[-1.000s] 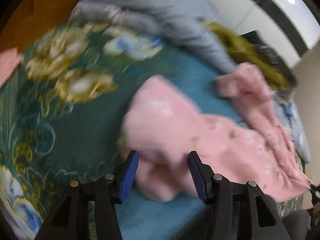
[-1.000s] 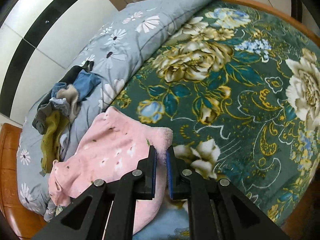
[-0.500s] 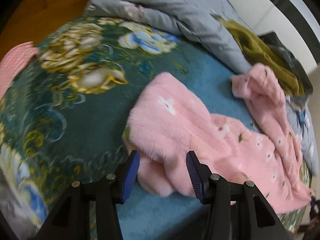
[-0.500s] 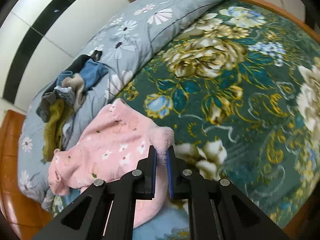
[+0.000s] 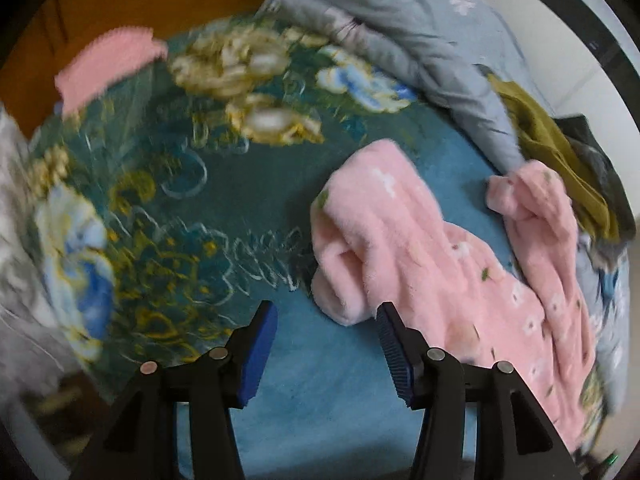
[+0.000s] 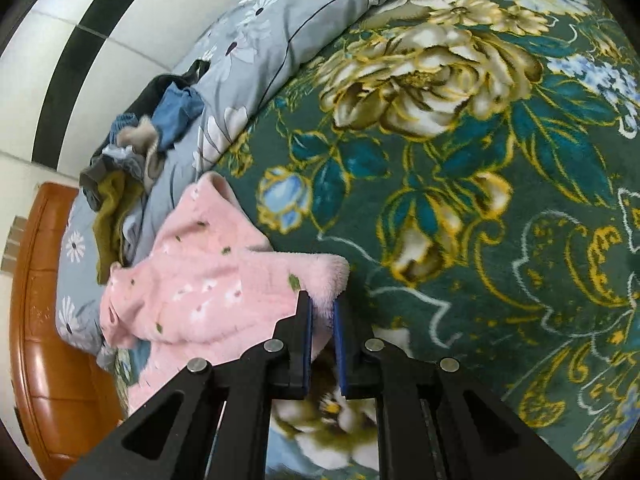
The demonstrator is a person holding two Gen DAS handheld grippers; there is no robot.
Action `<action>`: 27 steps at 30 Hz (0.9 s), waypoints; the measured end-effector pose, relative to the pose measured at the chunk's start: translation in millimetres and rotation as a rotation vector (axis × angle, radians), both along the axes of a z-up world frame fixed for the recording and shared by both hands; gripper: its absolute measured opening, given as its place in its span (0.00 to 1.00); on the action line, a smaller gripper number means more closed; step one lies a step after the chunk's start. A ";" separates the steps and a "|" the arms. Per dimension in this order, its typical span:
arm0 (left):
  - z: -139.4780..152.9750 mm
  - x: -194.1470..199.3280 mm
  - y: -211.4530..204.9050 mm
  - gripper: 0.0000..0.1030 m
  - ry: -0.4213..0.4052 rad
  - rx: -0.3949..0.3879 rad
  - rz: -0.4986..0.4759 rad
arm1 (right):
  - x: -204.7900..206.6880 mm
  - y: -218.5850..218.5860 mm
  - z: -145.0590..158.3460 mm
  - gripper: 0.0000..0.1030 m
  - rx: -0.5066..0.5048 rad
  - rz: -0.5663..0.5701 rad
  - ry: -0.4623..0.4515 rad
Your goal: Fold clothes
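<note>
A fluffy pink garment (image 5: 440, 256) with small flowers lies crumpled on the green flowered blanket (image 5: 168, 216). My left gripper (image 5: 326, 344) is open and empty, just short of the garment's rolled near end, which lies toward the right finger. In the right wrist view the same pink garment (image 6: 208, 280) lies to the left. My right gripper (image 6: 320, 320) is shut on its fluffy corner and holds it a little above the blanket (image 6: 480, 160).
A grey flowered quilt (image 6: 304, 12) runs along the wall side. A heap of olive, dark and blue clothes (image 6: 132, 152) lies on it. Another pink cloth (image 5: 108, 64) lies at the bed's far edge. The wooden bed frame (image 6: 48, 344) rims the bed.
My left gripper has swung left and back, so the garment's end now lies by its right finger instead of between the fingers. My right gripper still holds the corner.
</note>
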State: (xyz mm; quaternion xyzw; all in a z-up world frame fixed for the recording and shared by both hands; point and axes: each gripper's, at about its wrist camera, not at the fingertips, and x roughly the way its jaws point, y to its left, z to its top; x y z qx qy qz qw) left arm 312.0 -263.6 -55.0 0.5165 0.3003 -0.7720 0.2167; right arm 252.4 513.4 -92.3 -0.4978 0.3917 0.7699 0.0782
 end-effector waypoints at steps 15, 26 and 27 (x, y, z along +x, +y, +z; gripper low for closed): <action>-72.8 -49.1 -26.7 0.09 0.071 0.290 0.001 | 12.0 -43.8 36.8 0.10 0.069 -0.161 -0.026; 79.0 -60.5 -70.1 0.08 0.323 -0.220 -0.225 | 10.6 -38.4 112.8 0.09 0.161 -0.166 0.152; 64.9 -58.9 -77.0 0.08 0.272 -0.218 -0.215 | 12.2 -35.9 106.5 0.09 0.169 -0.172 0.135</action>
